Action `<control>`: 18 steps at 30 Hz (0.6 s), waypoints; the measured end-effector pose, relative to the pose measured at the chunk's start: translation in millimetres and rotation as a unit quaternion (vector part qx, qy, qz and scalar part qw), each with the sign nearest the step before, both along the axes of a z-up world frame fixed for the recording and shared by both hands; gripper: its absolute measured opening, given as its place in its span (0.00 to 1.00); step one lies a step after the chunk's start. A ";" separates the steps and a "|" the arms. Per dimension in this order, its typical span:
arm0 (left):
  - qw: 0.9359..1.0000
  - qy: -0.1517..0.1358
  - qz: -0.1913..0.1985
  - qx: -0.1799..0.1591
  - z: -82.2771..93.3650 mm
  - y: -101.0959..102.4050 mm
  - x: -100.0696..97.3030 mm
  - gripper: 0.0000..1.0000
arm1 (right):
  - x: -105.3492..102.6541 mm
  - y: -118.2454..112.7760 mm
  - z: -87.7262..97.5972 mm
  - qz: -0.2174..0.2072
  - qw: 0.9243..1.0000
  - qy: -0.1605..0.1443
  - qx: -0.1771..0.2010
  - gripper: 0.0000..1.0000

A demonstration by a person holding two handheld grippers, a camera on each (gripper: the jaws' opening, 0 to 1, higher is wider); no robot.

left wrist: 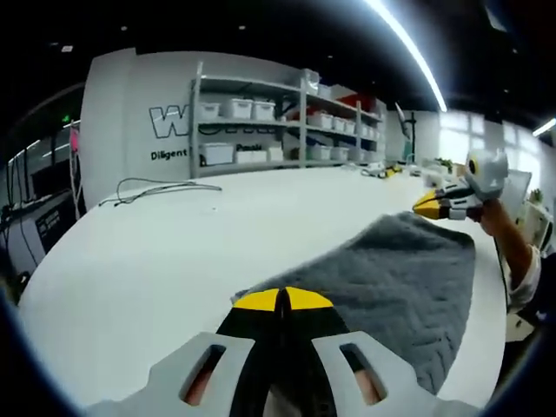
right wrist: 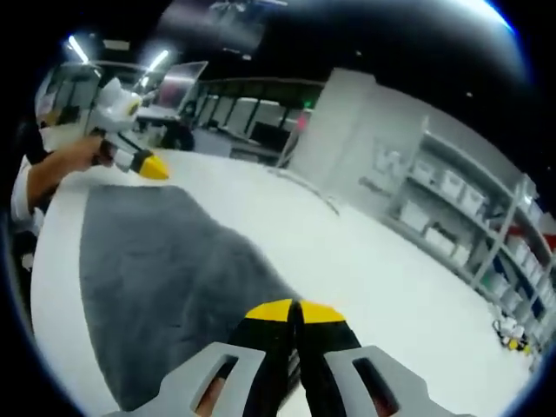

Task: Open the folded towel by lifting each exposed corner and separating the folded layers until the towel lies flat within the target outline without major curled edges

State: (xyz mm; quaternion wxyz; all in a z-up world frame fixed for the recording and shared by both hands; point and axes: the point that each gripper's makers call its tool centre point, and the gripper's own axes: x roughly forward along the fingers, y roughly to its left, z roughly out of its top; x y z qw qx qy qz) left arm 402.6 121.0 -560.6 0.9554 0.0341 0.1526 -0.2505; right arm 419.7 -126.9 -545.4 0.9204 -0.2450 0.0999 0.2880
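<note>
White table (left wrist: 156, 261) — a grey towel (left wrist: 391, 269) and a cable (left wrist: 152, 189) on it.

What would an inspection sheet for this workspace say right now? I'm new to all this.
Surface: white table, mostly bare.
Job's things: grey towel spread between the two claws; target outline not seen.
Clutter: small items at the table's far end.
Grippers: left claw and right claw both shut at opposite towel corners.
Cables: black cable lying on the table.
Surroundings: shelving with white bins, lettered wall, ceiling lights.
</note>
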 end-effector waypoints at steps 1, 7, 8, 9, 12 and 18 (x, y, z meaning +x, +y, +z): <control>1.000 0.001 0.004 0.002 -0.7 1.3 0.2 0.01 | -0.4 1.9 -0.6 0.002 1.000 0.001 -0.001 0.00; 1.000 0.024 0.017 0.009 -11.4 0.7 4.7 0.01 | 2.6 -1.0 -18.1 -0.007 0.999 0.013 -0.047 0.00; 1.000 0.025 0.015 0.009 -11.3 2.0 9.4 0.01 | 3.5 -4.1 -23.6 -0.012 0.997 0.007 -0.080 0.00; 1.000 0.028 0.011 0.006 -11.5 0.4 10.2 0.01 | 3.5 -4.1 -30.4 -0.010 0.995 0.010 -0.100 0.00; 0.999 0.046 0.003 0.010 -20.5 -2.4 13.4 0.01 | 3.8 -2.0 -41.5 -0.010 0.995 0.027 -0.100 0.00; 0.998 0.065 0.000 0.007 -28.5 6.7 27.2 0.01 | 4.2 -7.5 -41.8 -0.015 0.994 0.038 -0.096 0.00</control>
